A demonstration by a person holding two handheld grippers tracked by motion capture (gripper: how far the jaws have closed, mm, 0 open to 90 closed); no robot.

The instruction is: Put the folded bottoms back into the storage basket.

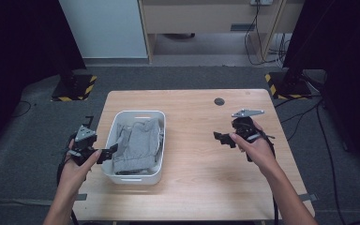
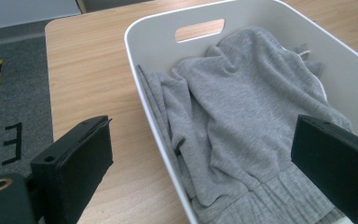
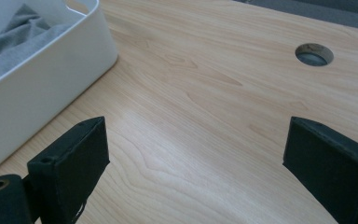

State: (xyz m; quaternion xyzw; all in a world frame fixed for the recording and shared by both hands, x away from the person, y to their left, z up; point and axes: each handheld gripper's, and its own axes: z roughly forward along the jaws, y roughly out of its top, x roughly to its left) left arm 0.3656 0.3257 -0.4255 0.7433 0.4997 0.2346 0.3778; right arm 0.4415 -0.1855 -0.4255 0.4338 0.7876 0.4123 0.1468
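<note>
insp a: status, l side?

insp b: left gripper (image 1: 107,153) at near-left edge of white bin (image 1: 158,140), jaws wide, holding nothing. in the left gripper view the jaws straddle the bin's left wall: one jaw outside over the counter (image 1: 206,187), other over the grey garment (image 2: 242,121).

insp a: garment location?

insp b: crumpled inside bin, fills most of it, long axis runs near-to-far along the bin's length. lies just ahead and to the right of the left jaws, close but not touching as far as i can tell.

insp a: r side?

insp b: right gripper (image 1: 221,138) over bare counter, well apart from bin to its right. jaws wide, empty, pointing left toward bin. cable hole (image 3: 314,54) far side of it.

insp a: nearer hand?

insp b: left, clearly. judgement: next move is a pinch on the cloth near the left wall; the outside jaw must clear the rim first, else it clamps wall w/ fabric.
</note>
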